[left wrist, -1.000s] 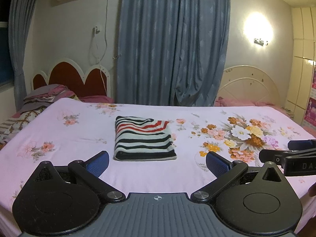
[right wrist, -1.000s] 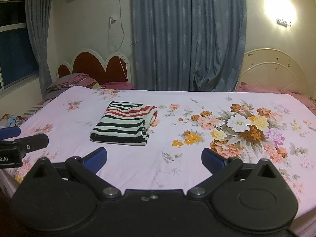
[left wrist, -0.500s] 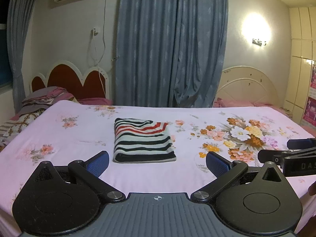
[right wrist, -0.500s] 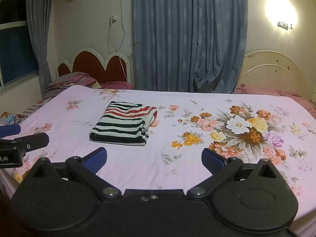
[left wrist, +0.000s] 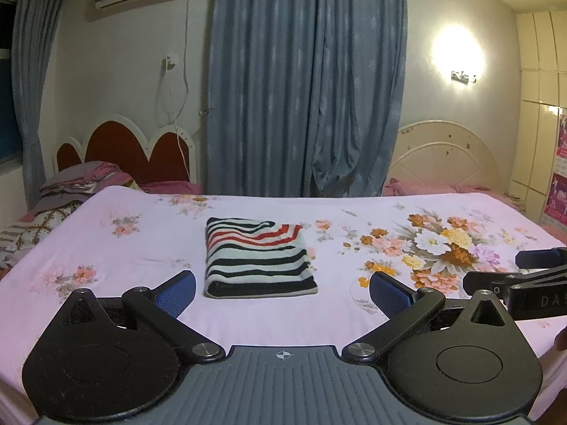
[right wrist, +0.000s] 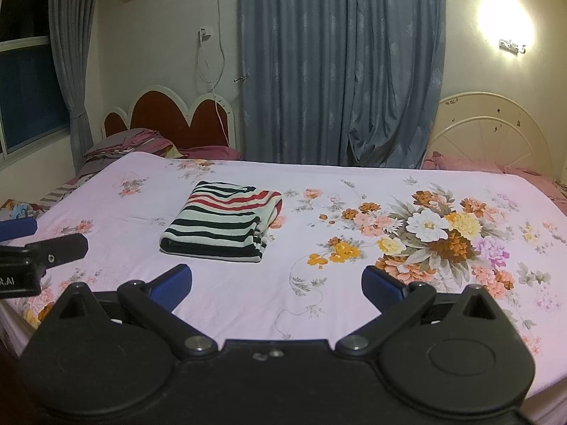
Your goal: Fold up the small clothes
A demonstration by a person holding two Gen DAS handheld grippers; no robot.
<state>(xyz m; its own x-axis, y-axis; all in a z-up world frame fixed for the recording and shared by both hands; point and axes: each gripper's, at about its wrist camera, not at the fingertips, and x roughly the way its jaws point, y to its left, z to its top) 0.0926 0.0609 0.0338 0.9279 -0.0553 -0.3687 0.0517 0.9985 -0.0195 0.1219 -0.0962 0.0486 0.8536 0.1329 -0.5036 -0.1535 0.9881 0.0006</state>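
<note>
A small striped garment (left wrist: 257, 256), black, white and red, lies folded in a neat rectangle on the pink floral bedsheet (left wrist: 106, 248). It also shows in the right wrist view (right wrist: 223, 225). My left gripper (left wrist: 281, 292) is open and empty, held back from the garment near the bed's front edge. My right gripper (right wrist: 276, 285) is open and empty, to the right of the garment and apart from it. The right gripper's fingers (left wrist: 524, 276) show at the right edge of the left wrist view.
A pile of bedding (left wrist: 71, 184) lies at the far left by a red headboard (left wrist: 124, 145). Blue curtains (left wrist: 304, 81) hang behind the bed. A cream headboard (left wrist: 446, 159) stands at the back right. A large flower print (right wrist: 443, 233) covers the sheet's right side.
Both grippers have drawn back and risen slightly, so the bed sits a little lower in view. The garment has not moved. Both stay open.
</note>
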